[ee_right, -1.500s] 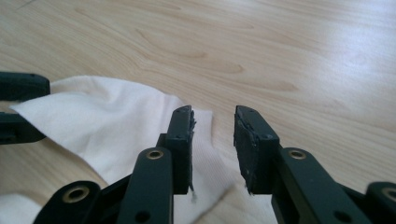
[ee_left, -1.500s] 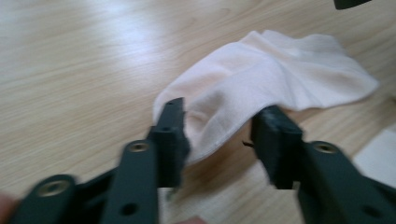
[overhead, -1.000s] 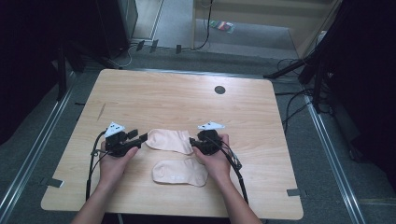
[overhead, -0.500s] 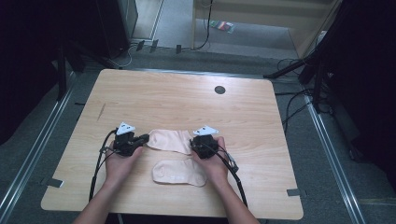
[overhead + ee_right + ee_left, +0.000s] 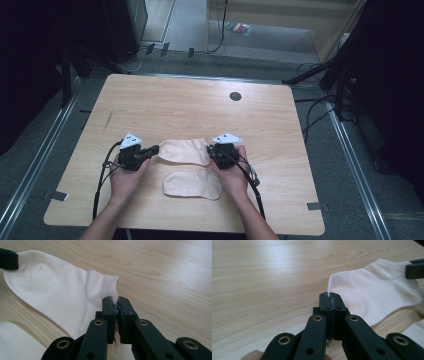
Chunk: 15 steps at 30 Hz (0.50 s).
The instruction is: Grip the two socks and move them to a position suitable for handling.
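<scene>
A: Left gripper (image 5: 331,298)?
B: Clamped on the toe tip of the upper sock (image 5: 184,151), cloth pinched between the jaws, just closed.
A: Right gripper (image 5: 117,302)?
B: Just closed too, pinching the cuff edge of that sock, stretched flat on the table (image 5: 190,105) between both.
A: Second sock (image 5: 192,185)?
B: Flat, just below both jaws, untouched.

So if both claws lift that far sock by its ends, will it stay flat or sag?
Probably sag: the far sock is thin cloth, and it already peaks up where the left claw pinches it. It looks light, so it should lift easily. The right claw grips the ribbed cuff, so slipping seems unlikely.
</scene>
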### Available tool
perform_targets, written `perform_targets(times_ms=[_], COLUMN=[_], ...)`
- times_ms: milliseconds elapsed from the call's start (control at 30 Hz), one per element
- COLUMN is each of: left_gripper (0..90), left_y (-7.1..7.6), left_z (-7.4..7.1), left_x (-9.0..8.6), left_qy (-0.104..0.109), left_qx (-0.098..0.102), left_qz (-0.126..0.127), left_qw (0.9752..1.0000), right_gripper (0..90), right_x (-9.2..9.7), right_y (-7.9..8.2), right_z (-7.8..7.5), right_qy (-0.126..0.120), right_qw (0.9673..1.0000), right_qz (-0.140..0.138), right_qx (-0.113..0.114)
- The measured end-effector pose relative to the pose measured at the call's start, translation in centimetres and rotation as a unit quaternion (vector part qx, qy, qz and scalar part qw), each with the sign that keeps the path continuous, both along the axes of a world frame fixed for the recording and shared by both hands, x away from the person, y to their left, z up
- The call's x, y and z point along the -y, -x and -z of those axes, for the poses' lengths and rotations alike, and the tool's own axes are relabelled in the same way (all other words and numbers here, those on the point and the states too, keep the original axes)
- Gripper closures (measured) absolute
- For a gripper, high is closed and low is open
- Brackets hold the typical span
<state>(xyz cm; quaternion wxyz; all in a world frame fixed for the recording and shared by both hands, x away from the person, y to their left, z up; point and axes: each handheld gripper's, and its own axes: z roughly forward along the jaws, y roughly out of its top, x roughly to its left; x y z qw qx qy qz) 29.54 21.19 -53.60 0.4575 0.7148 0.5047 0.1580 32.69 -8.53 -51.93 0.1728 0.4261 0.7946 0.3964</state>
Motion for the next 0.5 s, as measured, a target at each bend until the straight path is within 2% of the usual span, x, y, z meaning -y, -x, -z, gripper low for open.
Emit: perform_targets(times_ms=[100, 200, 233, 267, 500], left_gripper=[90.0, 90.0, 90.0, 90.0, 90.0], left_y=[0.7, 1.5, 1.5, 1.9, 3.2], left_z=[-0.6, -1.4, -1.4, -1.7, -2.4], left_x=[0.2, 0.0, 0.0, 0.0, 0.4], left_qy=[0.002, 0.025, 0.025, 0.031, 0.036], left_qx=[0.01, 0.011, 0.011, 0.019, 0.027], left_qz=[0.003, 0.007, 0.007, 0.012, 0.029], left_qw=[0.9999, 0.9996, 0.9996, 0.9992, 0.9986], right_gripper=[85.6, 85.5, 85.5, 85.5, 85.5], right_x=[0.3, 1.0, 1.0, 1.4, 2.2], right_y=[0.5, 1.0, 1.0, 1.3, 2.7], right_z=[-0.7, -1.7, -1.7, -2.1, -3.1], right_qy=[-0.009, -0.021, -0.021, -0.03, -0.044], right_qw=[1.0, 0.9997, 0.9997, 0.9995, 0.9988], right_qz=[0.0, 0.004, 0.004, 0.007, 0.007], right_qx=[0.003, 0.008, 0.008, 0.01, 0.02])
